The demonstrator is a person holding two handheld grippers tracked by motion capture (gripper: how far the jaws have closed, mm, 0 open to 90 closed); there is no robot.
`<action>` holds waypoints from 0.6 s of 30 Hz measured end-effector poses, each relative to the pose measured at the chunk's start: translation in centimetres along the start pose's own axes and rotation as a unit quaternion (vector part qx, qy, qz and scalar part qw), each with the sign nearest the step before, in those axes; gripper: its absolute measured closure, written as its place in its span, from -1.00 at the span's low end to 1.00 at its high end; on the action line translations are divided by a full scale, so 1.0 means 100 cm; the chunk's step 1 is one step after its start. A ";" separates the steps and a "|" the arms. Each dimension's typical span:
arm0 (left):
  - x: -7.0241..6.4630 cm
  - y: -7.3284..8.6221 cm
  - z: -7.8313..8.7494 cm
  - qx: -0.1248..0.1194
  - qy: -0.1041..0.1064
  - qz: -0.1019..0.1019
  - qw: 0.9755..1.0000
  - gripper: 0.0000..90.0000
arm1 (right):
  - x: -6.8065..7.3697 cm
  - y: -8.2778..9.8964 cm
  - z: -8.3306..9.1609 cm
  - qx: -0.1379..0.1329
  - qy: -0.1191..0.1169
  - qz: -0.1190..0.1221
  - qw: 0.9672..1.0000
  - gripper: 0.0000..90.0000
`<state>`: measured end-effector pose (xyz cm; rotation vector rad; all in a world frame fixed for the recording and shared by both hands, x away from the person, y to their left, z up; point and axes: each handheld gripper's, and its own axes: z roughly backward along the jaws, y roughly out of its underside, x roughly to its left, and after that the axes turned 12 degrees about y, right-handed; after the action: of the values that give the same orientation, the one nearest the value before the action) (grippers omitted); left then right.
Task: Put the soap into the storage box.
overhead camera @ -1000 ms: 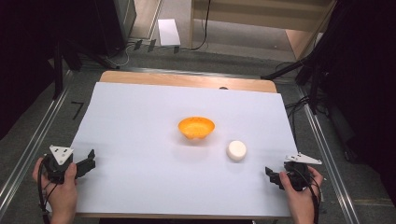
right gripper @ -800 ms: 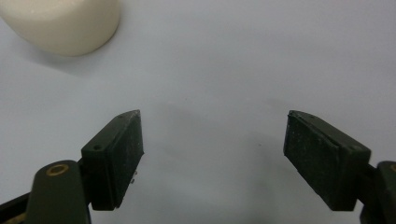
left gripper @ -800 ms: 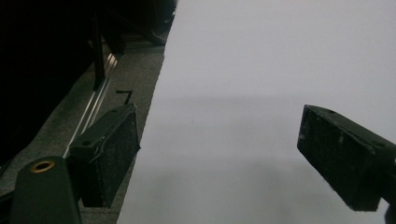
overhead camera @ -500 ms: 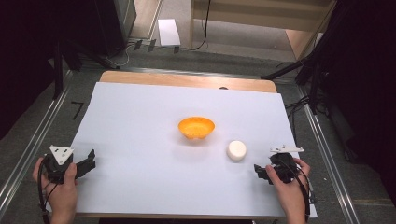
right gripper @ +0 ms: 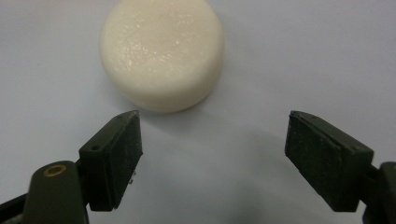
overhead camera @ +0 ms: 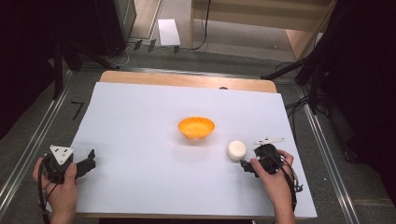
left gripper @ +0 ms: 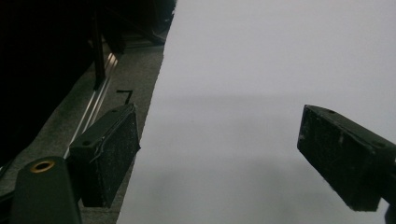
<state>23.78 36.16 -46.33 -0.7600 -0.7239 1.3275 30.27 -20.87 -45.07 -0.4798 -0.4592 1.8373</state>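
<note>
the right gripper is sitting wide open just short of the white puck on the desk — off-centre, so one jaw is risking knocking it toward the orange bowl. the left gripper is idling, jaws apart.

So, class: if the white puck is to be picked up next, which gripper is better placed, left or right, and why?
Right. The right gripper sits open just short of the white puck, jaws facing it. The left gripper is open too, but at the table's far left edge.
</note>
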 end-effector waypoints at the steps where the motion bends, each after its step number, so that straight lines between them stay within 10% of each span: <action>1: 0.000 0.000 0.000 0.000 0.000 0.000 1.000 -0.69 | 0.000 0.000 0.000 0.000 0.000 0.000 1.000 -0.57; 18: 0.000 0.000 0.000 0.002 -0.001 -0.001 1.000 -0.69 | 0.015 -0.019 -0.012 -0.003 -0.037 -0.010 0.999 -0.53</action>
<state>23.83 36.13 -46.34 -0.7540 -0.7227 1.3276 31.93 -18.80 -45.22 -0.4115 -0.5167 1.8400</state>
